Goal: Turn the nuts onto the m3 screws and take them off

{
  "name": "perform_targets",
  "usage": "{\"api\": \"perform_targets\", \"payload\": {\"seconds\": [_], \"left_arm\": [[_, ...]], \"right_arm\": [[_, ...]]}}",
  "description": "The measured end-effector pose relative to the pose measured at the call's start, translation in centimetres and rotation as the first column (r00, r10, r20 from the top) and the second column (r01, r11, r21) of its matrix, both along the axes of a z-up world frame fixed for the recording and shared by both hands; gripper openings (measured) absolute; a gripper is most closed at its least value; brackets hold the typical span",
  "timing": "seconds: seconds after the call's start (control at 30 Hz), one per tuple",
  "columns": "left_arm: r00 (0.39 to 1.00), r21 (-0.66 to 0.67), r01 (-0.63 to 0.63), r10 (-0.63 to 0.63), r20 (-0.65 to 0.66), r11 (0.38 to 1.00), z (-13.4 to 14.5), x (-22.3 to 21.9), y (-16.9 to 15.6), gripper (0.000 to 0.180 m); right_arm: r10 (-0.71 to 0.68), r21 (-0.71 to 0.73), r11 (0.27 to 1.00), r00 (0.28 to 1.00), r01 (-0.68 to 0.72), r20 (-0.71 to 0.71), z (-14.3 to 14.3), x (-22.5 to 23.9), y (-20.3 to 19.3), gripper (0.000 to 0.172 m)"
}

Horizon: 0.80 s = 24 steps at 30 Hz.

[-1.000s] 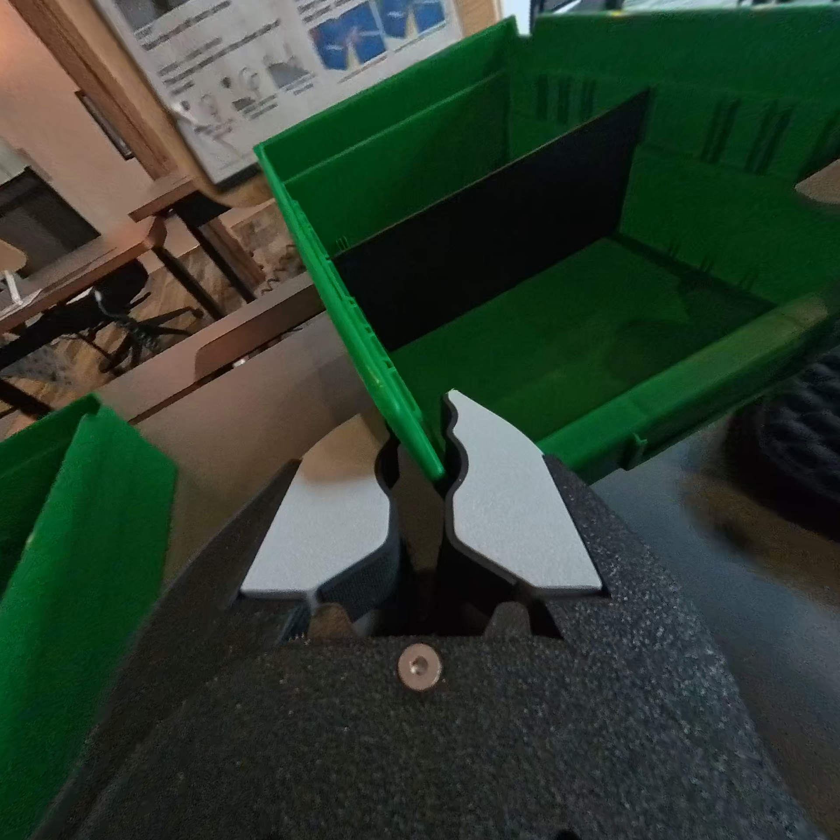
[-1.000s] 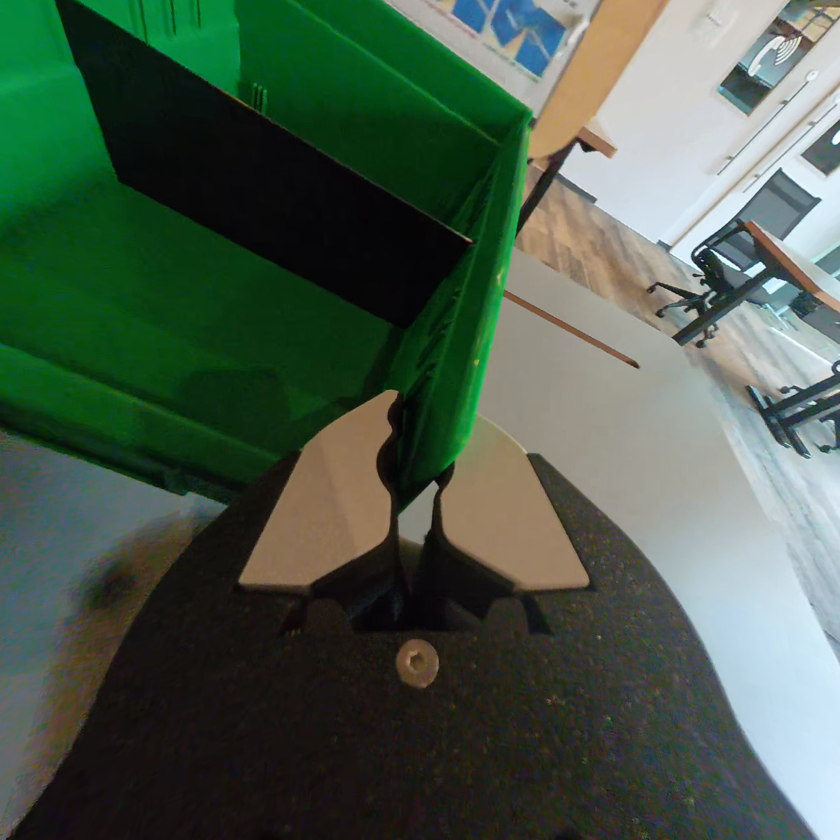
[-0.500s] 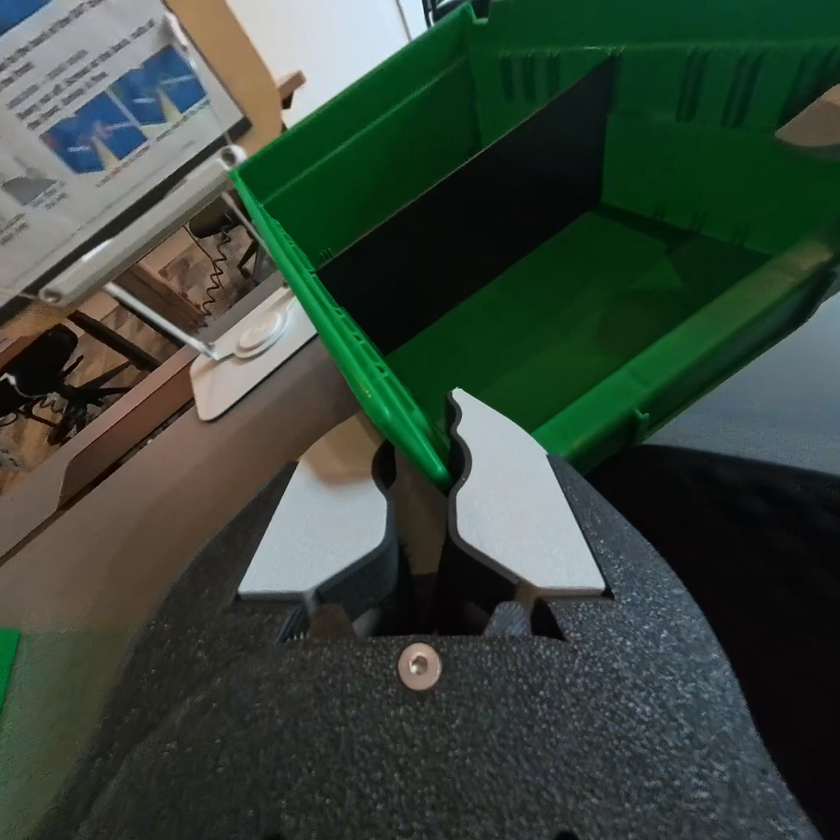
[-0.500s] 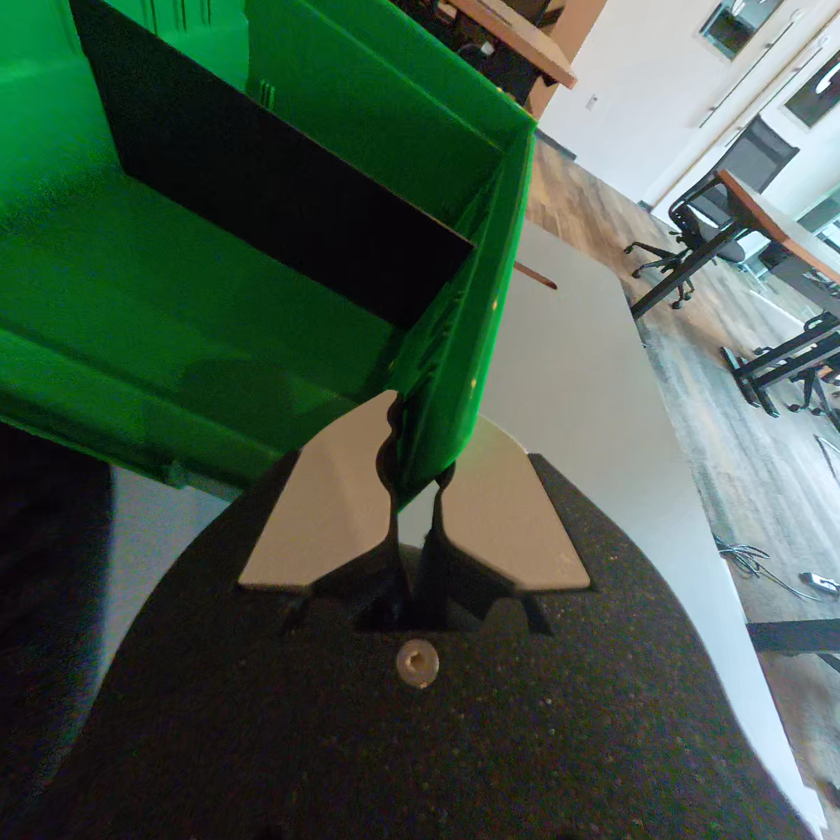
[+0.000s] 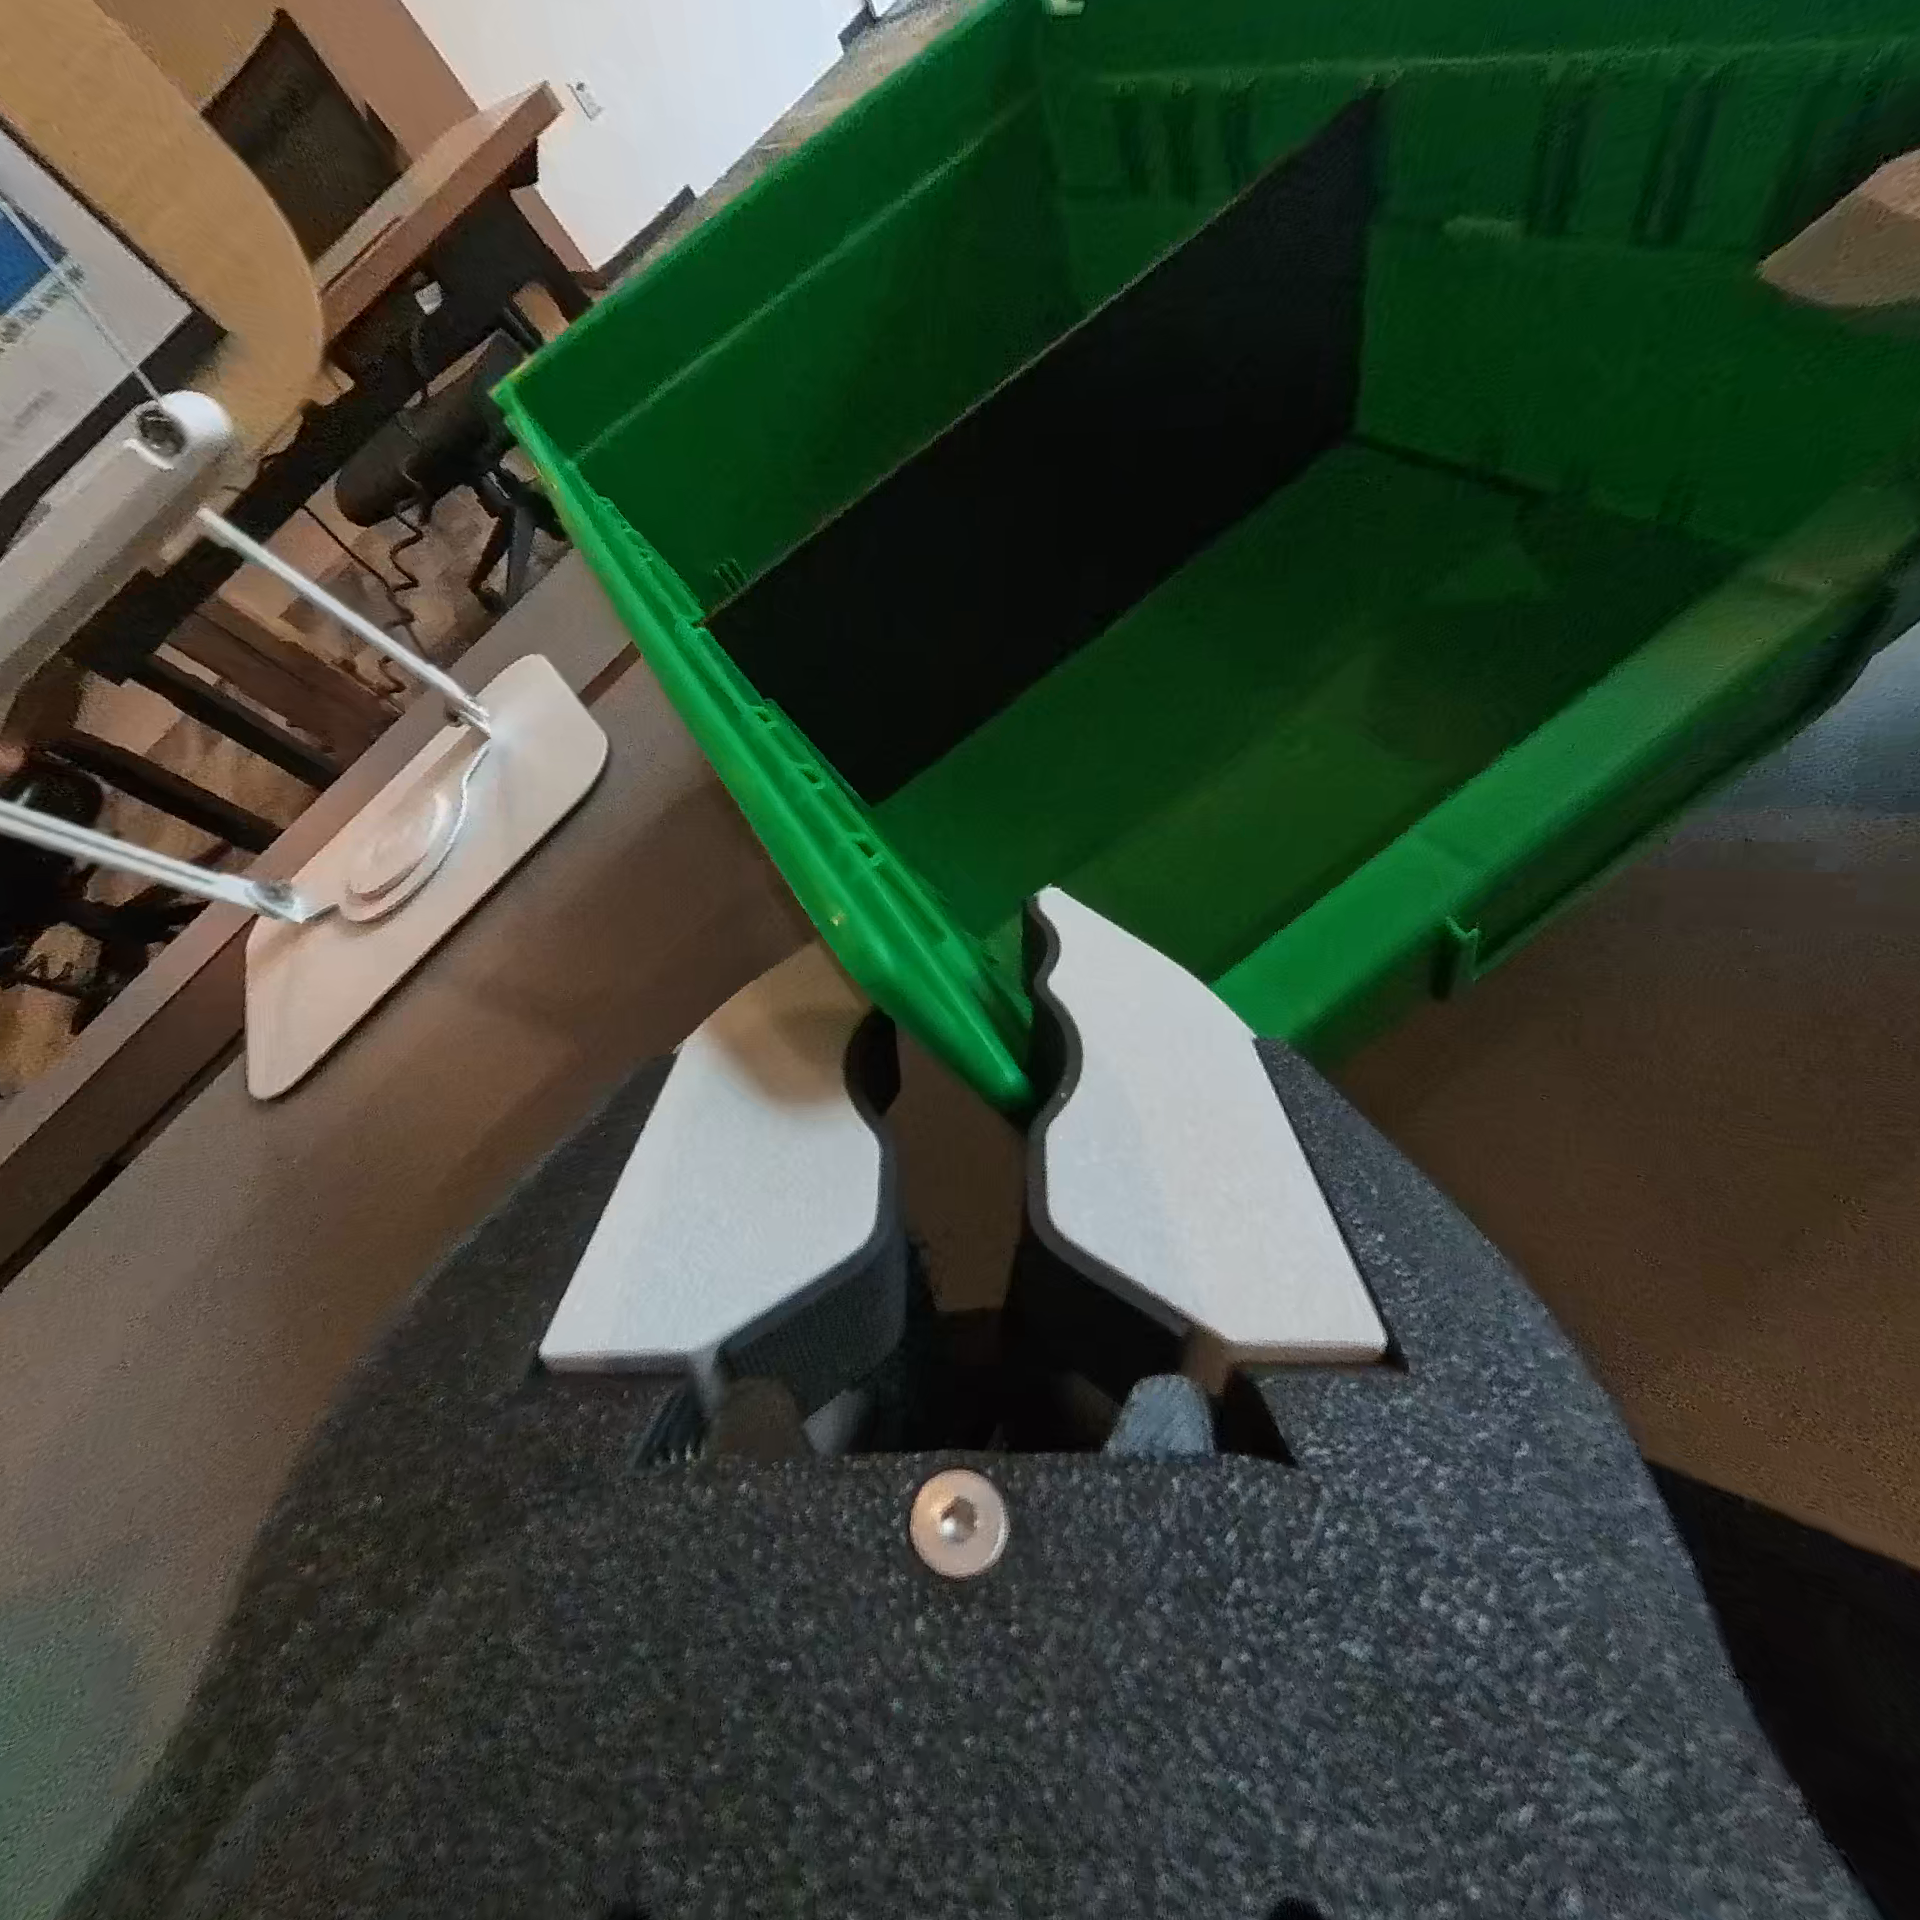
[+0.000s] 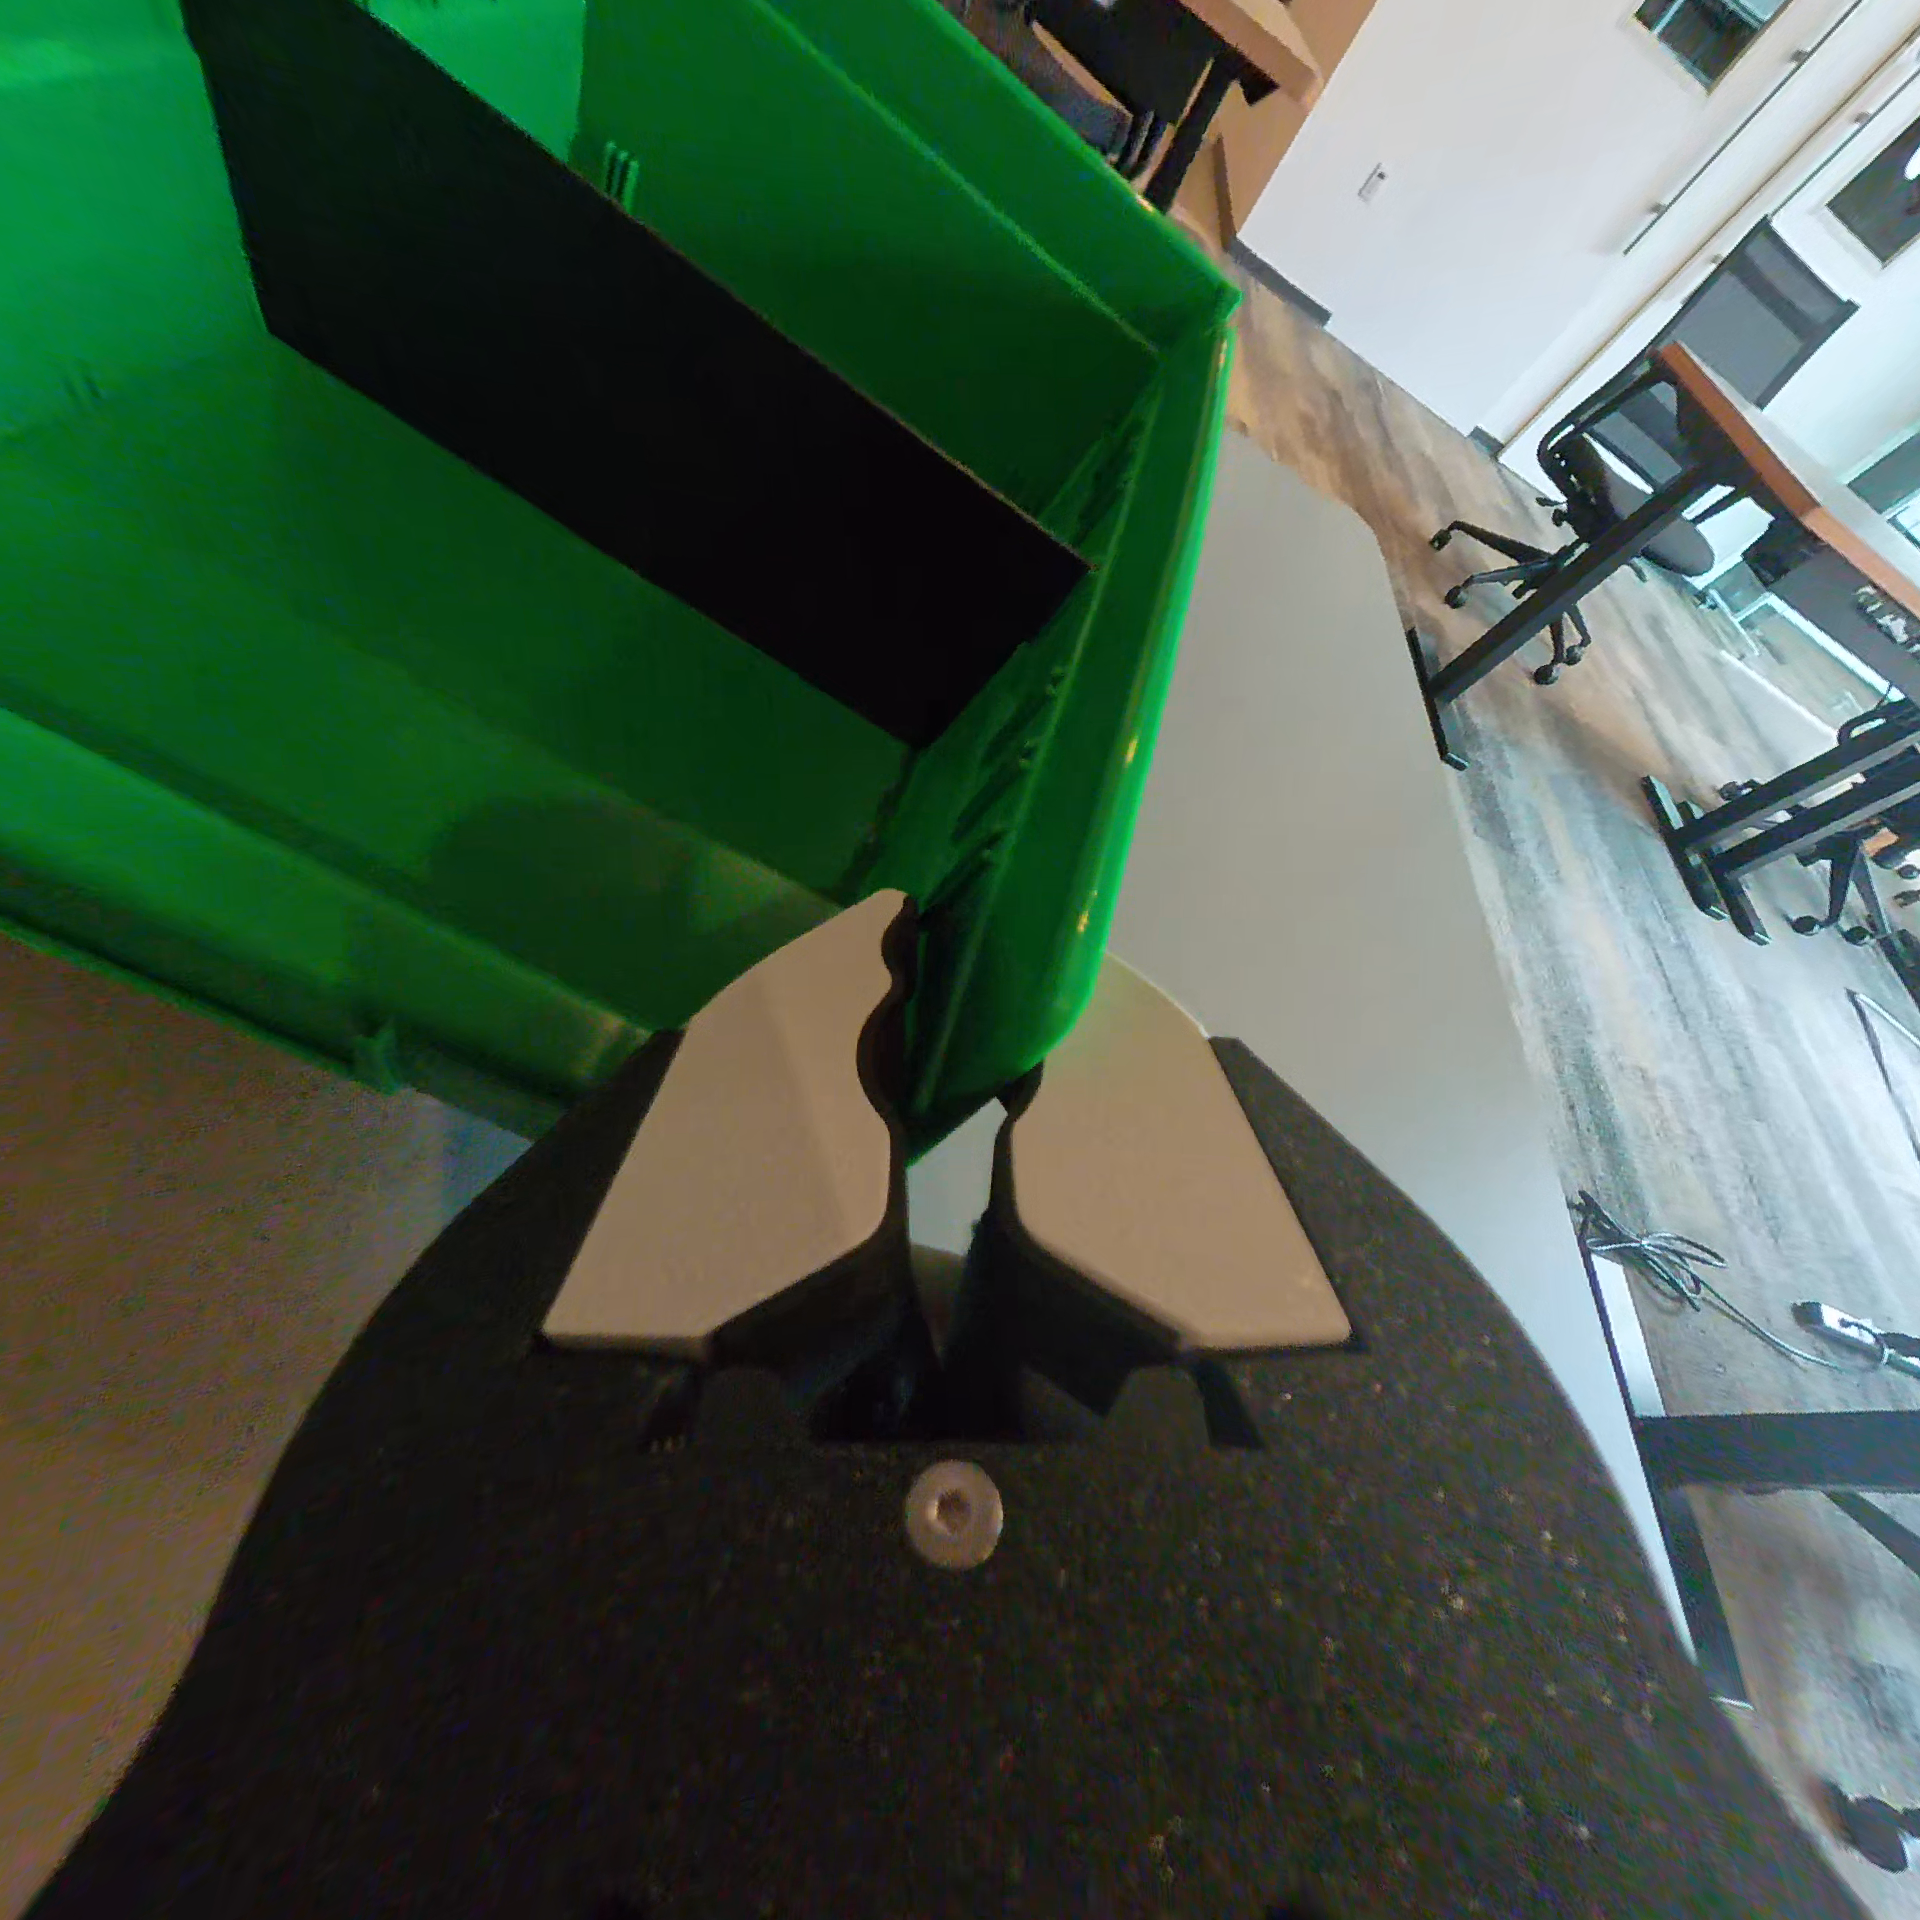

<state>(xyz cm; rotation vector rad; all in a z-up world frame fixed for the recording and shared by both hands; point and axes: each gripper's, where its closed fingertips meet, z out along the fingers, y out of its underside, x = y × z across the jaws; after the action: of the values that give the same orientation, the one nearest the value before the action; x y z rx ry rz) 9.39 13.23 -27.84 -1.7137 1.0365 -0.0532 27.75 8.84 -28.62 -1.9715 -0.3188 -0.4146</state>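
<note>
A green plastic bin (image 5: 831,312) with a black divider (image 5: 1039,499) hangs tilted in the air between my two grippers. My left gripper (image 5: 956,997) is shut on the bin's left side wall; the rim runs down between its fingers and lies against the right finger (image 5: 1143,1091). My right gripper (image 6: 997,997) is shut on the bin's right side wall (image 6: 1143,623); the divider (image 6: 623,395) shows there too. One of its fingers (image 5: 1849,249) shows at the far wall in the left wrist view. The bin compartment that shows is bare. No screws or nuts are in view.
A grey table (image 6: 1278,779) lies under the bin. A white flat stand base (image 5: 416,852) with metal rods sits on the table at the left. Desks and office chairs (image 6: 1621,488) stand beyond, with cables (image 6: 1662,1268) on the floor. My hands' fingertips stand some 20 centimeters from each other.
Both grippers have carried the bin along, which stays fixed in both grasps while the room swings behind. A second green bin at the lower left has left the view. The left jaws stand slightly wider.
</note>
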Motion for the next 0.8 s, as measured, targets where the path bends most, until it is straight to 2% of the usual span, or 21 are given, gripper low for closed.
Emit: {"api": "perform_targets", "payload": {"seconds": [0.17,0.37,0.43,0.53,0.63,0.8], "left_arm": [[1.0,-0.057,0.02,-0.02,0.008,0.998,-1.0,1.7,-0.6,0.023],[0.999,-0.094,0.016,-0.013,0.034,0.995,-1.6,2.3,-1.0,0.025],[0.998,-0.107,0.033,-0.027,0.062,0.994,-1.6,2.4,-1.1,0.026],[0.993,-0.132,0.076,-0.063,0.101,0.988,-1.4,2.6,-1.4,0.037],[0.99,-0.101,0.093,-0.081,0.115,0.991,-1.0,2.6,-1.7,0.05],[0.984,-0.038,0.135,-0.13,0.125,0.99,-0.2,2.4,-2.0,0.076]], "right_arm": [[0.002,0.016,1.0,0.999,-0.002,-0.046,-0.4,1.6,-0.3,0.008],[-0.017,0.031,0.999,0.999,0.018,-0.029,-0.3,2.5,-0.4,0.009],[-0.036,0.032,0.999,0.999,0.036,-0.015,-0.3,2.7,-0.4,0.015],[-0.043,0.046,0.998,0.999,0.043,0.001,-0.2,3.1,-0.2,0.022],[-0.057,0.08,0.995,0.998,0.056,0.005,0.1,3.6,-0.2,0.032],[-0.151,0.134,0.98,0.989,0.149,0.003,1.0,5.3,-0.8,0.061]]}}
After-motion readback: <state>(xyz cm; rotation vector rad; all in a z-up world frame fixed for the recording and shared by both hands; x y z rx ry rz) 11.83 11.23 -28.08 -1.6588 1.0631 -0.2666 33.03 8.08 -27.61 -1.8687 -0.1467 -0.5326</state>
